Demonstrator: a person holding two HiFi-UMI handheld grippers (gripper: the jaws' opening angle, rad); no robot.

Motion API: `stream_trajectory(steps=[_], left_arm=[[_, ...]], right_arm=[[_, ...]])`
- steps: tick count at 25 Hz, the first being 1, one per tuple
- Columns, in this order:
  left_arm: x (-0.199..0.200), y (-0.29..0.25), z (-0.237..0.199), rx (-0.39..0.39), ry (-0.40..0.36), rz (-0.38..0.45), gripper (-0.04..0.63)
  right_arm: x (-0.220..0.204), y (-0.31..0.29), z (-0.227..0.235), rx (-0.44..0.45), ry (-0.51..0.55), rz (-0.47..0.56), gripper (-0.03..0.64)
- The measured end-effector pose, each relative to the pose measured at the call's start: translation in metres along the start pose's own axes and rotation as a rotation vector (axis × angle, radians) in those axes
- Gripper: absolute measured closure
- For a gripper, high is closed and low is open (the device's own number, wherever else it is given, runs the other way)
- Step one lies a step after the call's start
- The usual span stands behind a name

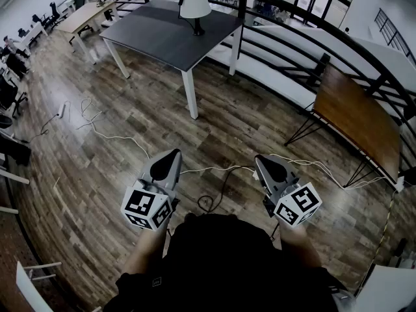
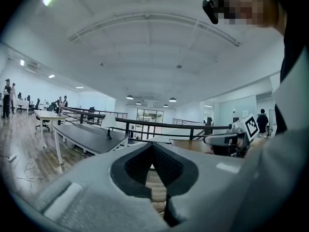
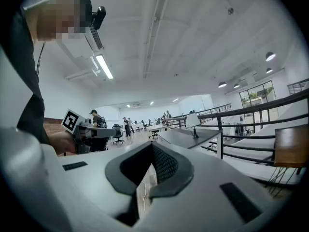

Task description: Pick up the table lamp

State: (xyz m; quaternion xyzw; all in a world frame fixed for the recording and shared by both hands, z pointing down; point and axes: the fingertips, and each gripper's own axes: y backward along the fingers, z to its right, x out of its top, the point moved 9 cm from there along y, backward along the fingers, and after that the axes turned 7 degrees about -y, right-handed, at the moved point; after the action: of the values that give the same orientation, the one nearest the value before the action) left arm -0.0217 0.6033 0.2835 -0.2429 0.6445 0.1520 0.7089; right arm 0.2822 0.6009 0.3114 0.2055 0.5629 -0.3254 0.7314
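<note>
The table lamp (image 1: 195,6) has a white shade on a dark stem and stands at the far side of a dark grey table (image 1: 159,41) with white legs, far ahead of me. My left gripper (image 1: 172,156) and right gripper (image 1: 261,160) hang side by side over the wooden floor, close to my body. Both are shut with nothing between the jaws. In the left gripper view the lamp (image 2: 108,123) shows small at left beyond the shut left gripper (image 2: 153,145). In the right gripper view the lamp (image 3: 193,121) stands to the right of the shut right gripper (image 3: 152,146).
A black railing (image 1: 292,18) curves behind the table and along the right. A brown wooden table (image 1: 357,116) on thin black legs stands at right. White and black cables (image 1: 208,171) lie on the floor just ahead of the grippers. Desks, chairs and people (image 1: 13,51) are at far left.
</note>
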Motion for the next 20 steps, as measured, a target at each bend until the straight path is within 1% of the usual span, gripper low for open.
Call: stream_trajectory(steps=[7, 10, 12, 16, 20], left_arm=[[0.002, -0.023, 0.035, -0.013, 0.004, -0.017, 0.592], [0.003, -0.031, 0.046, -0.011, 0.007, -0.022, 0.592], [0.003, -0.036, 0.048, -0.010, 0.007, -0.024, 0.592], [0.000, -0.045, 0.037, 0.002, 0.021, -0.022, 0.592], [-0.007, -0.060, 0.002, 0.014, 0.050, -0.012, 0.592]], right_arm=[[-0.005, 0.031, 0.029, 0.003, -0.040, -0.006, 0.607], [-0.006, 0.039, 0.041, 0.021, -0.040, -0.016, 0.606], [-0.005, 0.039, 0.049, 0.041, -0.061, -0.011, 0.606], [0.004, 0.024, 0.057, 0.071, -0.074, 0.013, 0.606], [0.011, -0.012, 0.067, 0.079, -0.072, 0.015, 0.606]])
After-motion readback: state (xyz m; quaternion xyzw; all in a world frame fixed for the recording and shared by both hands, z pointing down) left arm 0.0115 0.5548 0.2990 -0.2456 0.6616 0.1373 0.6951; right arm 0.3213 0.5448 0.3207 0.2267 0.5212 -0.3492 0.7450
